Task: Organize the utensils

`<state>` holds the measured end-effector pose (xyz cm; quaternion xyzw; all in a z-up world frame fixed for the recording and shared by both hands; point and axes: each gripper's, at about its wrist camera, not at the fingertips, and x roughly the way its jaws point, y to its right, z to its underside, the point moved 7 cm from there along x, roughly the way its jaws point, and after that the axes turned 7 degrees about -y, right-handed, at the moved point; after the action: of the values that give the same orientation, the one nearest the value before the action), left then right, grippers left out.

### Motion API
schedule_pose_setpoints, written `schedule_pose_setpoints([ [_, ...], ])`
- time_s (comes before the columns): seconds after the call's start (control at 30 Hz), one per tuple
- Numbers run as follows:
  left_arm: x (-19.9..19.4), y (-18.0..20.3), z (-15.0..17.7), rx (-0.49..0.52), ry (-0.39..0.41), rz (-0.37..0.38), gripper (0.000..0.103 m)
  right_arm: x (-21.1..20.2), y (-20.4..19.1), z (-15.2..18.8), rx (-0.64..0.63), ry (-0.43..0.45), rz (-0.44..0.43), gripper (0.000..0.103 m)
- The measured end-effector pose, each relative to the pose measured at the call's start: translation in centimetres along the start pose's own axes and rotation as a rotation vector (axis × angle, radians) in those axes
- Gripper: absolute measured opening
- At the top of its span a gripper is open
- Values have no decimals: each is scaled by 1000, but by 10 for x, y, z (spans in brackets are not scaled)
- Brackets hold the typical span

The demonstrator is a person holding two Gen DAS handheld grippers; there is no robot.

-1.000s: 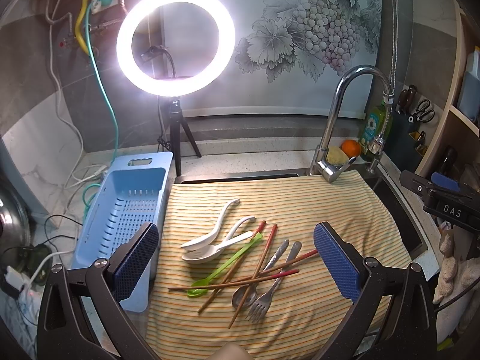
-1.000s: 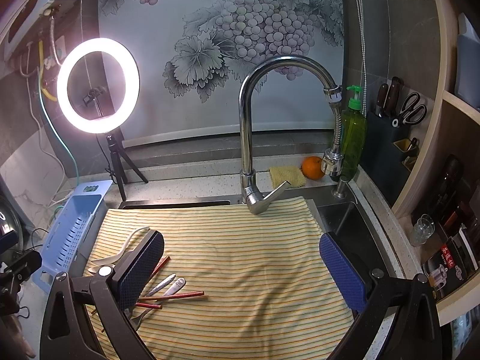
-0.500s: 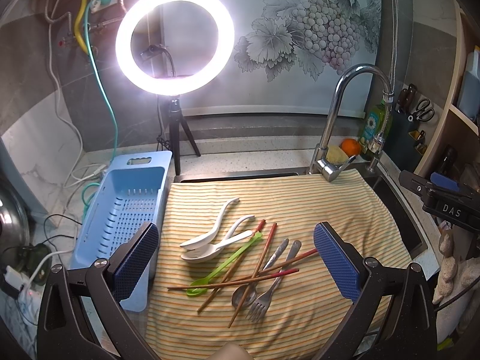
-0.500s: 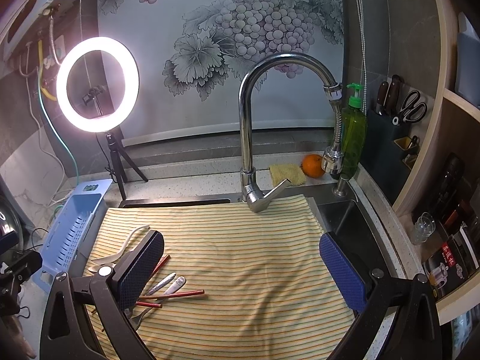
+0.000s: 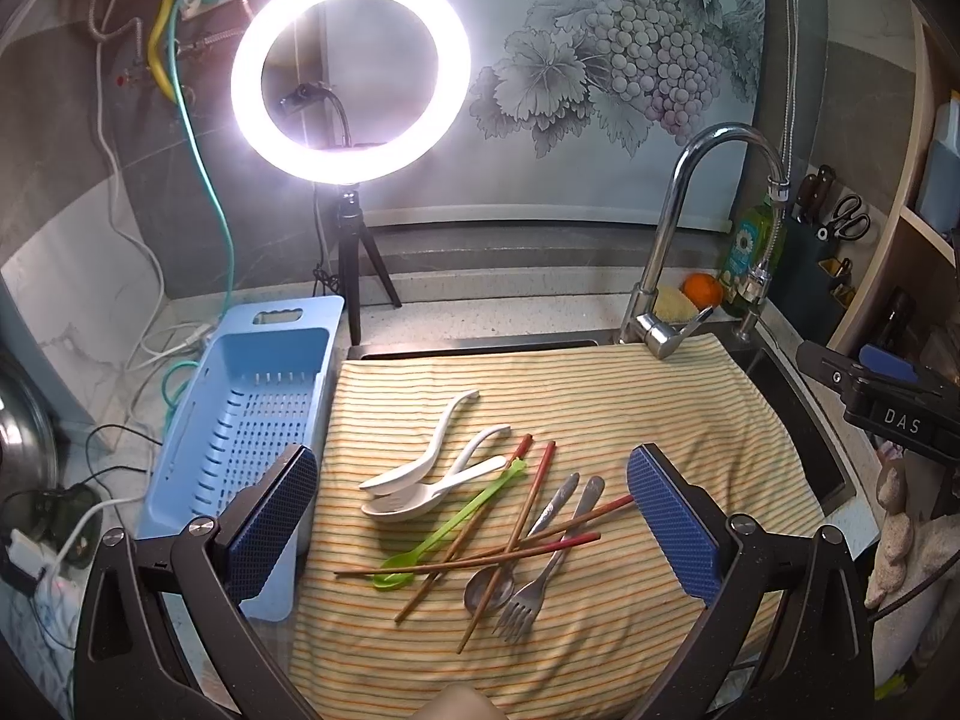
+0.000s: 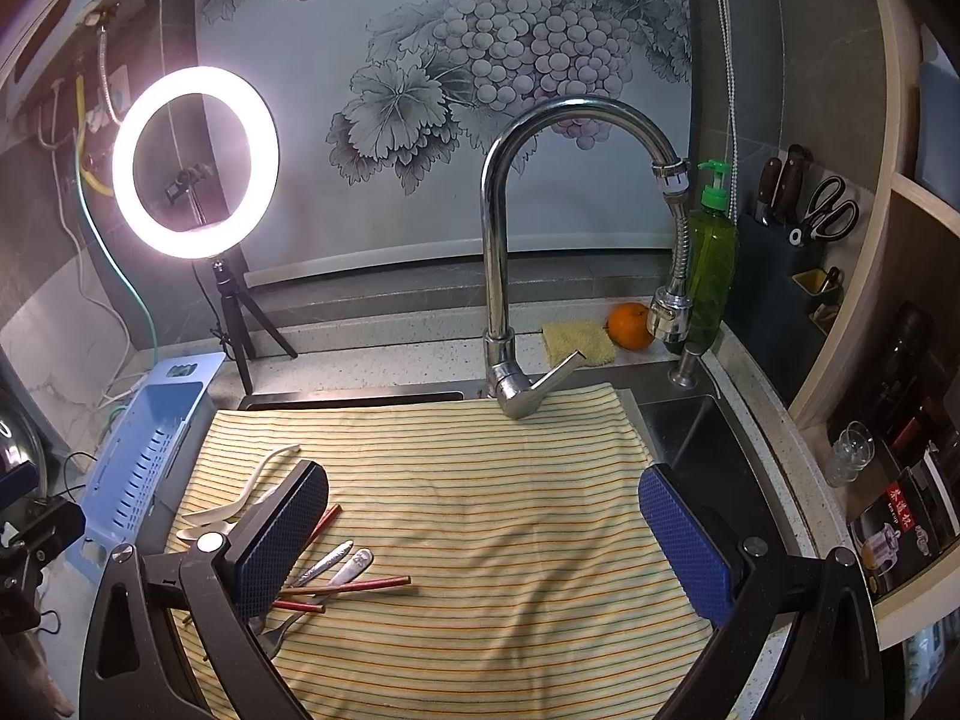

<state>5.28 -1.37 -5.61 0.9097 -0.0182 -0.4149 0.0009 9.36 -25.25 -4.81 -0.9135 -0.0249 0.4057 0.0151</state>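
A pile of utensils lies on a striped cloth [image 5: 600,396]: white spoons [image 5: 420,468], a green spoon [image 5: 450,525], several red-tipped chopsticks [image 5: 516,540], a metal spoon [image 5: 516,558] and a metal fork [image 5: 540,576]. My left gripper [image 5: 474,528] is open and empty, hovering above the pile. My right gripper [image 6: 480,534] is open and empty, over bare cloth [image 6: 510,510] to the right of the pile; its left finger hides part of the chopsticks [image 6: 354,585] and white spoons [image 6: 240,498]. A blue perforated basket [image 5: 240,432] stands left of the cloth.
A chrome faucet [image 6: 510,276] rises behind the cloth. A ring light on a tripod [image 5: 348,72] stands at the back left. An orange [image 6: 627,324], sponge, green soap bottle [image 6: 711,258] and knife block sit at the back right. Cables lie at the left.
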Motion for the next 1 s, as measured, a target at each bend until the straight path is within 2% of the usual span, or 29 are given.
schedule_pose_setpoints([
  [0.43, 11, -25, 9, -38, -52, -18, 103, 16, -4, 8, -2, -41, -31, 102],
  [0.63, 19, -50, 21, -81, -89, -33, 102, 33, -7, 20, 1, -93, -81, 102],
  [1.0, 32, -77, 42, -77, -150, -63, 102, 61, -28, 38, 3, -213, -187, 102],
])
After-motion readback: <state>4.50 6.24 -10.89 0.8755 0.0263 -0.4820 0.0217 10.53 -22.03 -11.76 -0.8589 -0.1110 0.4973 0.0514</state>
